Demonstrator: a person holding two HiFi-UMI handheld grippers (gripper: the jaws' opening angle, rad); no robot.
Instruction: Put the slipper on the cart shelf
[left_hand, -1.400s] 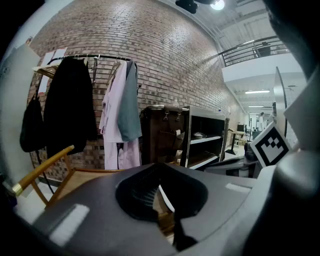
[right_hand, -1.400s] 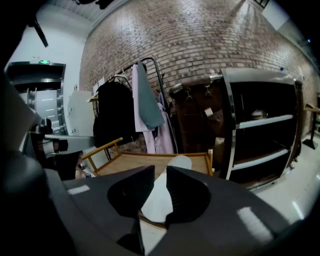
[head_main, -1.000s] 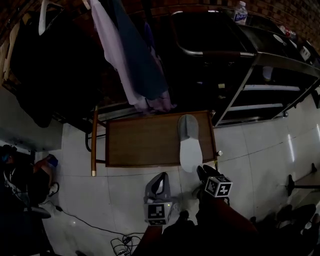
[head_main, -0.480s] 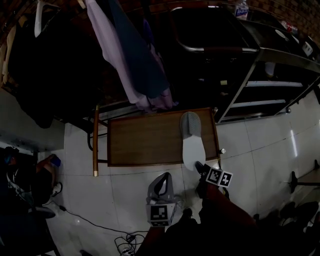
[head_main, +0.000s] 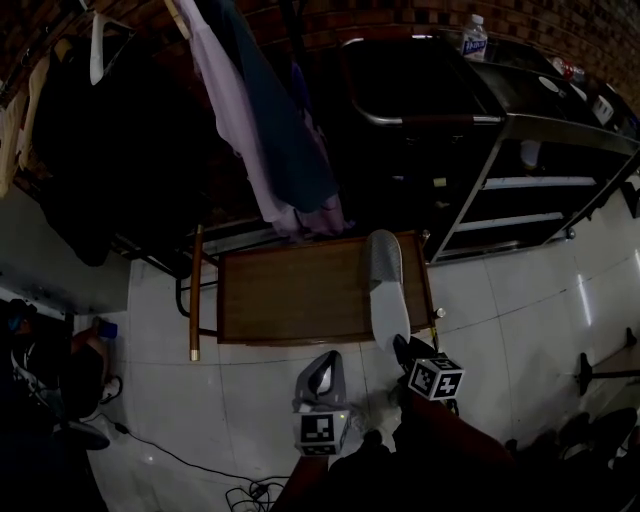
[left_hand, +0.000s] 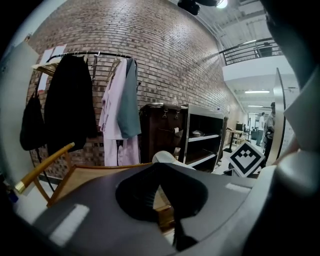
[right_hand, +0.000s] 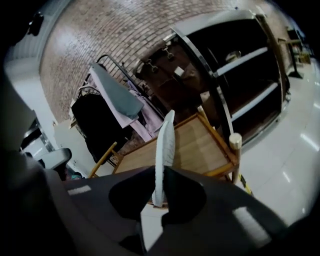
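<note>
Slipper (head_main: 385, 285) has tipped on edge, right claw (head_main: 400, 347) closing on it; left claw (head_main: 323, 362) seemingly pressed together.

The wooden cart shelf (head_main: 290, 295) stands on the tiled floor (head_main: 500, 320), the pale slipper (head_main: 385, 290) along its right side

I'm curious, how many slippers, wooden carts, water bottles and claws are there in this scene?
slipper: 1
wooden cart: 1
water bottle: 1
claws: 2, left claw and right claw, the right closing on the slipper
Total: 5
</note>
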